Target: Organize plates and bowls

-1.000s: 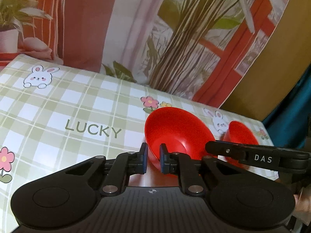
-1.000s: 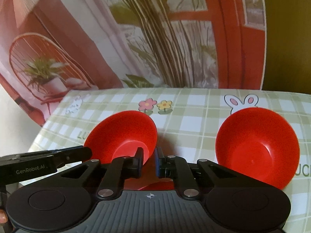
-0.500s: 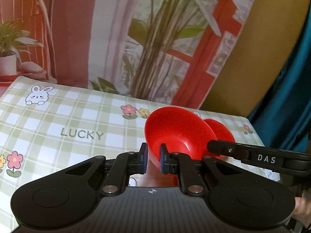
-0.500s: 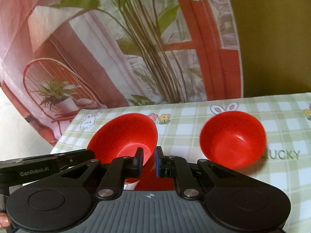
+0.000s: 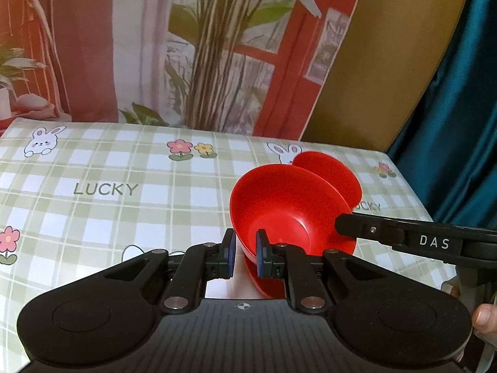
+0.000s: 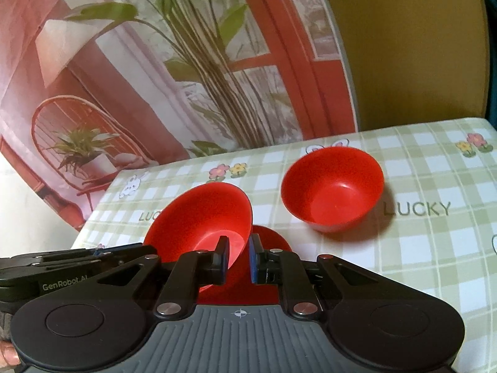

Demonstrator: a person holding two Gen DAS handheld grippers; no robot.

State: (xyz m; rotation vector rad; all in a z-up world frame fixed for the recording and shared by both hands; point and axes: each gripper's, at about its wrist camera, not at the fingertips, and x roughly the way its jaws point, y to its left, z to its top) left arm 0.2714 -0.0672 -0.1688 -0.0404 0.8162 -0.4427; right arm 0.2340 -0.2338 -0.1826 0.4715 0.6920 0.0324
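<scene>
One red bowl (image 5: 285,211) hangs tilted above the checked tablecloth, held from both sides. My left gripper (image 5: 245,255) is shut on its near left rim, blue pads on either side of the wall. My right gripper (image 6: 237,255) is shut on the opposite rim of the same bowl (image 6: 198,220). The right gripper (image 5: 341,223) also shows side-on in the left wrist view, and the left gripper (image 6: 146,248) enters the right wrist view from the left. A second red bowl (image 6: 334,189) stands upright on the cloth further back, and it peeks out behind the held bowl (image 5: 338,174).
The table (image 5: 108,192) carries a green-and-white cloth printed with "LUCKY", rabbits and flowers. A printed backdrop of plants and a red door hangs behind it. A teal curtain (image 5: 459,124) hangs past the table's right edge. A person's thumb (image 5: 484,314) shows at the lower right.
Both grippers have drawn back and slightly up with the held bowl. The standing bowl now looks smaller and farther in the right wrist view, and sits behind the held bowl in the left.
</scene>
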